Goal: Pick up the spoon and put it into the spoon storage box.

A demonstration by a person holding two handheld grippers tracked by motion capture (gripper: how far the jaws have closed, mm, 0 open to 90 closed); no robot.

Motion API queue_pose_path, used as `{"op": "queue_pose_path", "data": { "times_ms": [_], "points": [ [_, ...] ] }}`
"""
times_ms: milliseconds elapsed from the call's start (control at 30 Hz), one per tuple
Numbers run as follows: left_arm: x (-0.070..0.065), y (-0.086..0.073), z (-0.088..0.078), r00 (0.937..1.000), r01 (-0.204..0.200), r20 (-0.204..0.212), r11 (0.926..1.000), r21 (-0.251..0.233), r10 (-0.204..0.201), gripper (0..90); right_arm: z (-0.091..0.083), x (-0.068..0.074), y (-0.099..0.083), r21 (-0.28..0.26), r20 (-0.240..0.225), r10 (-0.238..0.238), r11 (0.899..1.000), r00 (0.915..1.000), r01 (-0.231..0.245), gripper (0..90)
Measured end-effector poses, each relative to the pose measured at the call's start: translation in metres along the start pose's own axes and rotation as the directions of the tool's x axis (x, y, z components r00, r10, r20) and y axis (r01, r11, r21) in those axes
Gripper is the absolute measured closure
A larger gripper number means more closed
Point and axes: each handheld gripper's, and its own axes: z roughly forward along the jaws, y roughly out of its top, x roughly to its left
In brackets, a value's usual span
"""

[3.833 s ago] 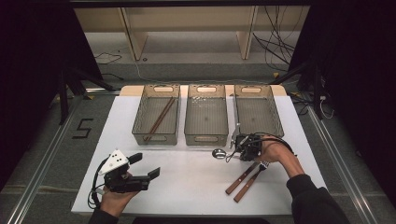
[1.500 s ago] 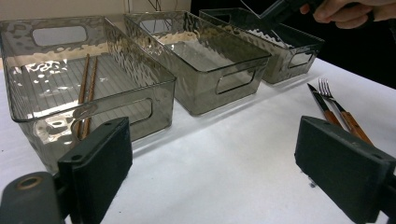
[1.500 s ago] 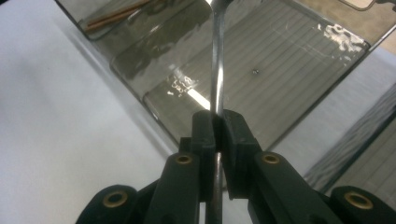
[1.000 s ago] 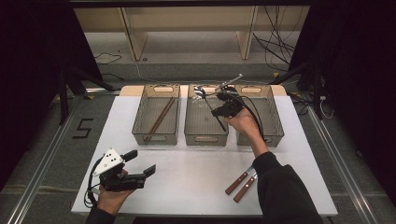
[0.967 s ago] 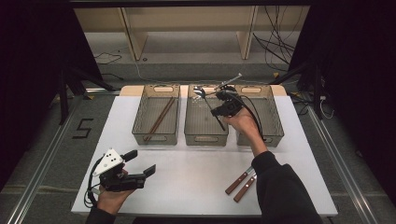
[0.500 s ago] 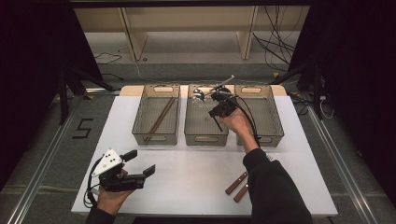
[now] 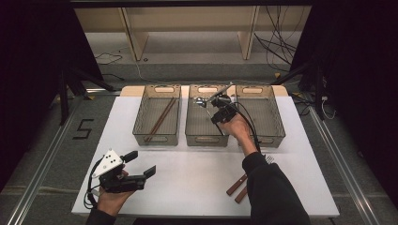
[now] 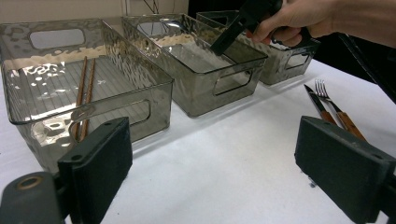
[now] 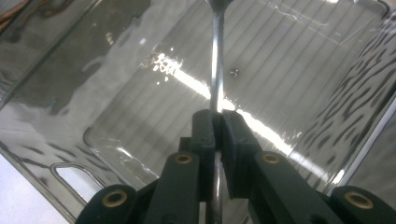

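Spoon (image 9: 216,70), clamped in right gripper (image 9: 216,123), has moved from table to above middle bin (image 7: 193,129); release likely next. Left gripper (image 8: 212,161) idles wide open, holding nothing.

The left gripper (image 7: 141,164) is resting low by the person's body, jaws gaping wide. The right gripper (image 7: 217,106) is reaching forward on an outstretched arm, jaws clamped together.

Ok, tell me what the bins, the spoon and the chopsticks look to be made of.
Bins: seemingly smoky clear plastic, glossy; you see through the rippled walls.
Spoon, clamped in the right tool: likely polished metal; its thin handle is silver with bright glints.
Chopsticks: probably wood or bamboo; reddish brown and dull.
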Motion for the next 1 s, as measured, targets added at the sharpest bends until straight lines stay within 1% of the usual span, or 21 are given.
{"op": "queue_pose_path", "data": {
  "times_ms": [233, 300, 367, 400, 467, 500, 567, 633, 667, 767, 833, 1000],
  "points": [
    [0.000, 0.000, 0.000, 1.0000, -0.003, 0.000, 1.0000, 0.001, 0.003, 11.0, 0.006, 0.002, -0.003, 0.025, -0.003, 0.009, 1.000, 1.0000, -0.009, 84.2],
    [-0.001, 0.000, 0.000, 1.0000, -0.005, 0.000, 1.0000, 0.002, 0.005, 11.0, 0.008, 0.002, -0.005, 0.036, -0.002, 0.005, 0.999, 1.0000, -0.004, 83.7],
    [-0.001, 0.000, 0.000, 1.0000, -0.005, 0.000, 1.0000, 0.002, 0.005, 11.0, 0.010, 0.002, -0.006, 0.042, 0.001, 0.011, 0.999, 0.9999, -0.011, 83.2],
    [-0.001, 0.000, 0.000, 1.0000, -0.005, 0.000, 1.0000, 0.001, 0.005, 11.0, 0.010, 0.002, -0.006, 0.042, -0.003, 0.019, 0.999, 0.9998, -0.018, 80.7],
    [-0.001, 0.000, 0.000, 1.0000, -0.003, 0.001, 1.0000, 0.000, 0.003, 11.0, 0.010, 0.002, -0.006, 0.042, -0.014, 0.028, 0.999, 0.9995, -0.028, 68.4],
    [0.000, 0.000, 0.000, 1.0000, -0.003, 0.000, 1.0000, 0.000, 0.003, 11.0, 0.009, 0.003, -0.006, 0.040, -0.013, 0.034, 0.999, 0.9994, -0.033, 65.7],
    [0.000, 0.000, 0.000, 1.0000, -0.001, 0.001, 1.0000, 0.000, 0.001, 11.0, 0.004, 0.005, -0.005, 0.020, -0.013, 0.014, 1.000, 0.9998, -0.013, 62.6],
    [-0.001, 0.000, 0.000, 1.0000, -0.005, 0.000, 1.0000, 0.001, 0.005, 10.9, -0.002, 0.008, -0.005, -0.004, -0.011, -0.009, 1.000, 0.9999, 0.009, 56.1],
    [-0.001, 0.000, 0.000, 1.0000, -0.004, 0.000, 1.0000, 0.001, 0.004, 11.0, -0.005, 0.010, -0.005, -0.015, -0.007, -0.017, 1.000, 0.9998, 0.017, 54.3],
    [-0.001, 0.000, 0.000, 1.0000, -0.004, -0.002, 1.0000, 0.002, 0.004, 11.0, -0.018, 0.013, -0.007, -0.060, -0.033, -0.043, 0.997, 0.9986, 0.041, 47.3],
    [-0.001, 0.000, 0.000, 1.0000, -0.003, -0.003, 1.0000, 0.003, 0.003, 11.0, -0.028, 0.016, -0.011, -0.095, -0.037, -0.050, 0.994, 0.9981, 0.046, 43.0],
    [-0.001, 0.000, 0.000, 1.0000, 0.002, -0.007, 1.0000, 0.004, -0.002, 10.9, -0.058, 0.022, -0.027, -0.159, -0.053, -0.101, 0.983, 0.9935, 0.091, 39.8]
  ]
}}
